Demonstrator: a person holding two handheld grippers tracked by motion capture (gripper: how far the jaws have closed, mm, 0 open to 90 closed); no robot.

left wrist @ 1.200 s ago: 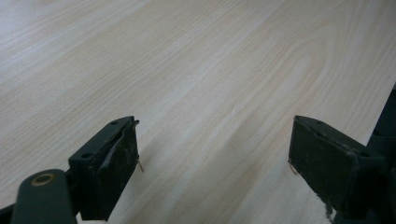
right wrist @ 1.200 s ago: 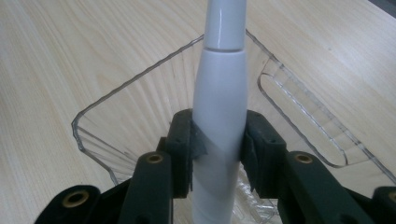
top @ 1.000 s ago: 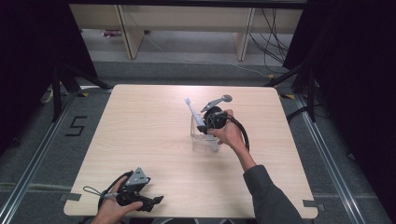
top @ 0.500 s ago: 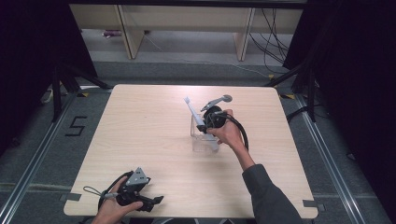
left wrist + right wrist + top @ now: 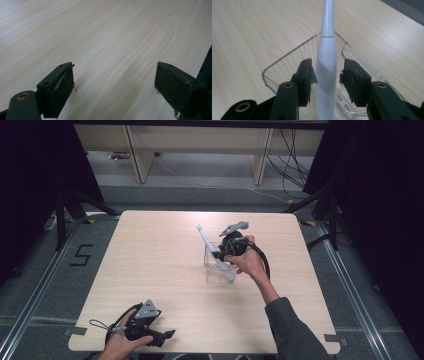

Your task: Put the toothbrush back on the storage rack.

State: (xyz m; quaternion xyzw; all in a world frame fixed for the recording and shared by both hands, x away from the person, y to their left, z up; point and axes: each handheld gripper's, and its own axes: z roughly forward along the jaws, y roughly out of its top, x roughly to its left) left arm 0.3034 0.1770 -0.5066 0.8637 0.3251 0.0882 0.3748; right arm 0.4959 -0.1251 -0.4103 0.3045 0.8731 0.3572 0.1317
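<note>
— What's at seven o'clock on the table (image 5: 150, 270)?

— My left gripper (image 5: 150, 332), low at the near edge. In the left gripper view its jaws stand wide apart over bare wood, holding nothing. The hand (image 5: 120, 347) on it is cut off by the frame's bottom.

— And toward one o'clock of centre?

— My right gripper (image 5: 326, 78) is over the clear plastic box (image 5: 220, 270). The white electric toothbrush (image 5: 326, 75) leans in that box, its head pointing to eleven o'clock. The jaws sit on either side of the handle, slightly parted; the left pad looks close, but I cannot tell whether either touches. The brush's base is hidden below the frame.
</note>
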